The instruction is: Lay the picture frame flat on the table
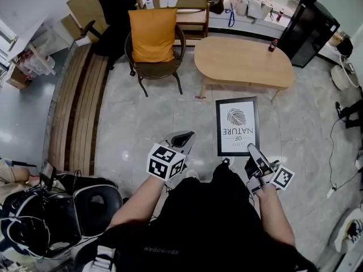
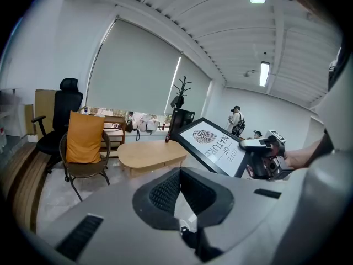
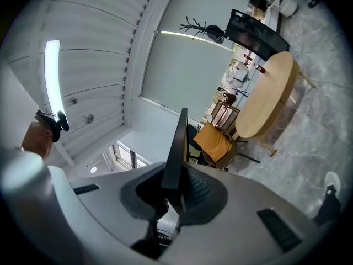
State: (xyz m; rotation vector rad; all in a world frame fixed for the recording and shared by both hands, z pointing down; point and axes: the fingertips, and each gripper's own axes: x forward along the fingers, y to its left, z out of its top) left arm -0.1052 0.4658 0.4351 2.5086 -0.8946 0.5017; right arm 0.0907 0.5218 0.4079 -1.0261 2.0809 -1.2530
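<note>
A black picture frame (image 1: 237, 126) with a white print of a leaf and lettering hangs in the air over the tiled floor, short of the oval wooden table (image 1: 244, 61). My right gripper (image 1: 254, 152) is shut on the frame's near right corner. In the right gripper view the frame (image 3: 175, 148) stands edge-on between the jaws of the right gripper (image 3: 175, 175). My left gripper (image 1: 180, 139) hovers to the left of the frame, shut and holding nothing. From the left gripper view the frame (image 2: 218, 145) tilts at the right, beyond the left gripper (image 2: 180, 173).
A chair with an orange cushion (image 1: 153, 35) stands left of the table, and a small bottle (image 1: 273, 45) sits on the table's far right end. A wooden bench (image 1: 79, 112) runs along the left. Black bags (image 1: 57, 208) lie at lower left. A black cabinet (image 1: 309, 30) stands at back right.
</note>
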